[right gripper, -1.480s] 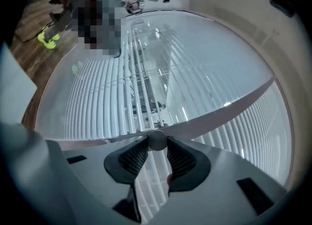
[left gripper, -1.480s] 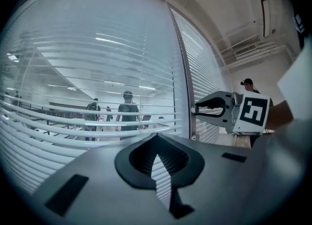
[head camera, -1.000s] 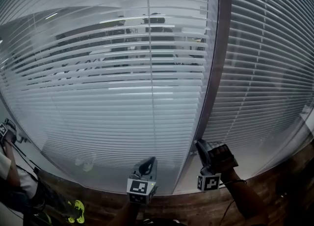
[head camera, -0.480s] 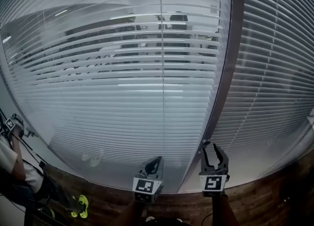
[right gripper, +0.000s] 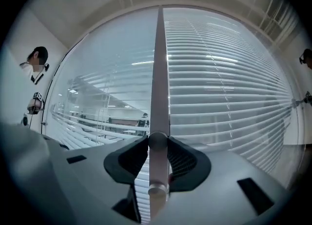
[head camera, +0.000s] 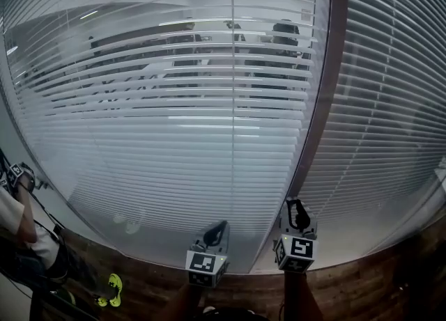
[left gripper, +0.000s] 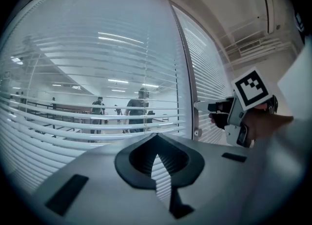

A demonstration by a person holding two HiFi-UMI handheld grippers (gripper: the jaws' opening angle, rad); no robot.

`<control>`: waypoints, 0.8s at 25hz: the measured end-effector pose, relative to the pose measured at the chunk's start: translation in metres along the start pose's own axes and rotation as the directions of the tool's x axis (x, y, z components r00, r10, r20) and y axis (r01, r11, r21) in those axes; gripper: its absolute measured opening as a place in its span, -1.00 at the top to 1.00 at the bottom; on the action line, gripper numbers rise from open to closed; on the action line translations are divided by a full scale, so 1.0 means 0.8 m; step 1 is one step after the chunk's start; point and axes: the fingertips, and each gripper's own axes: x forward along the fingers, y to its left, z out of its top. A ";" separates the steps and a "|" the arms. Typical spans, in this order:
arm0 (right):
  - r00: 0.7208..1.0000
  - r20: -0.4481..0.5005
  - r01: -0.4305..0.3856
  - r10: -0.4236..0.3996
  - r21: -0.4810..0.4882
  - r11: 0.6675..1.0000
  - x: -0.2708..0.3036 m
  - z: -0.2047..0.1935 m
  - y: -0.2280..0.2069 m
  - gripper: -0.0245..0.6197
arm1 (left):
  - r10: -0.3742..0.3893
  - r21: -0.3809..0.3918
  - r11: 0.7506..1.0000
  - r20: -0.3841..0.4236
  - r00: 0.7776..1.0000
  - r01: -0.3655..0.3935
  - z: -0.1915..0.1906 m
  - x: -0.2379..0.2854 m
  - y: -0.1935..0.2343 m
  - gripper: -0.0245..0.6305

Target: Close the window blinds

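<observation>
- right hand-held gripper (head camera: 297, 207): closed on the wand (right gripper: 159, 116), a pad pressed to each side of it. The jaws have just been closing.
- wand: a pale round rod standing upright. It rises from between the right jaws, and its capped end sits just under the pads.
- left hand-held gripper (head camera: 220, 228): jaw tips drawn together with nothing between them. It is held just left of the right one.
- left blind (head camera: 160, 124): ahead of the left hand-held gripper. Its upper slats are tilted partly open, and a lit room with standing people shows through the gaps.
- right blind (head camera: 390, 118): ahead and to the right of the right hand-held gripper. Its slats lie close together and give no view through.
- window post (head camera: 326, 90): dark and upright, between the two blinds and straight ahead of the right hand-held gripper.
</observation>
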 end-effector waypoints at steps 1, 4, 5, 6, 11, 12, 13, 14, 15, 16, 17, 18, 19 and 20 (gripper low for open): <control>1.000 -0.001 0.001 -0.001 0.005 1.000 -0.001 0.001 0.000 0.52 | -0.002 0.000 1.000 0.002 1.000 0.002 0.000 -0.001 0.000 0.93; 1.000 -0.003 0.002 -0.002 0.015 1.000 -0.001 0.002 0.001 0.53 | 0.001 0.009 1.000 0.026 1.000 -0.001 -0.004 -0.001 0.004 0.93; 1.000 -0.007 0.001 -0.001 0.014 1.000 -0.001 0.003 0.002 0.53 | 0.004 0.015 1.000 0.039 0.999 -0.005 -0.006 0.000 0.007 0.93; 1.000 -0.008 0.001 -0.001 0.008 1.000 -0.001 0.003 0.003 0.53 | 0.009 0.019 1.000 0.039 0.999 -0.009 -0.005 -0.001 0.008 0.93; 1.000 -0.014 -0.001 -0.002 -0.187 0.982 0.000 0.009 0.008 0.53 | 0.014 0.037 0.999 0.004 1.000 -0.014 -0.002 -0.005 0.002 0.93; 1.000 -0.016 -0.007 0.003 -0.228 0.974 0.000 0.009 0.009 0.53 | 0.013 0.036 0.999 0.005 1.000 -0.013 -0.002 -0.005 0.002 0.93; 1.000 -0.019 -0.012 0.008 -0.266 0.964 0.000 0.009 0.010 0.53 | 0.012 0.035 0.999 0.005 1.000 -0.012 -0.002 -0.006 0.002 0.93; 1.000 -0.021 -0.017 0.011 -0.304 0.952 0.000 0.009 0.011 0.53 | 0.012 0.035 0.999 0.005 1.000 -0.012 -0.003 -0.006 0.002 0.93; 1.000 -0.022 -0.020 0.013 -0.343 0.939 -0.001 0.008 0.012 0.53 | 0.012 0.034 0.999 0.005 1.000 -0.012 -0.003 -0.006 0.002 0.93; 1.000 -0.024 -0.021 0.012 -0.384 0.923 -0.001 0.007 0.013 0.53 | 0.012 0.034 0.999 0.005 1.000 -0.012 -0.002 -0.007 0.003 0.93; 0.999 -0.033 -0.022 0.008 -0.427 0.904 -0.002 0.005 0.014 0.53 | 0.013 0.035 0.999 0.005 1.000 -0.013 -0.001 -0.008 0.003 0.93; 0.999 -0.043 -0.022 0.002 -0.472 0.881 -0.003 0.003 0.016 0.53 | 0.014 0.037 0.999 0.005 1.000 -0.014 -0.001 -0.009 0.003 0.93; 0.999 -0.048 -0.020 -0.005 -0.519 0.855 -0.004 0.002 0.017 0.53 | 0.016 0.042 0.999 0.004 1.000 -0.016 -0.002 -0.009 0.004 0.93; 0.999 -0.047 -0.017 -0.012 -0.566 0.824 -0.005 0.001 0.018 0.53 | 0.019 0.048 0.999 0.004 1.000 -0.019 -0.004 -0.009 0.005 0.93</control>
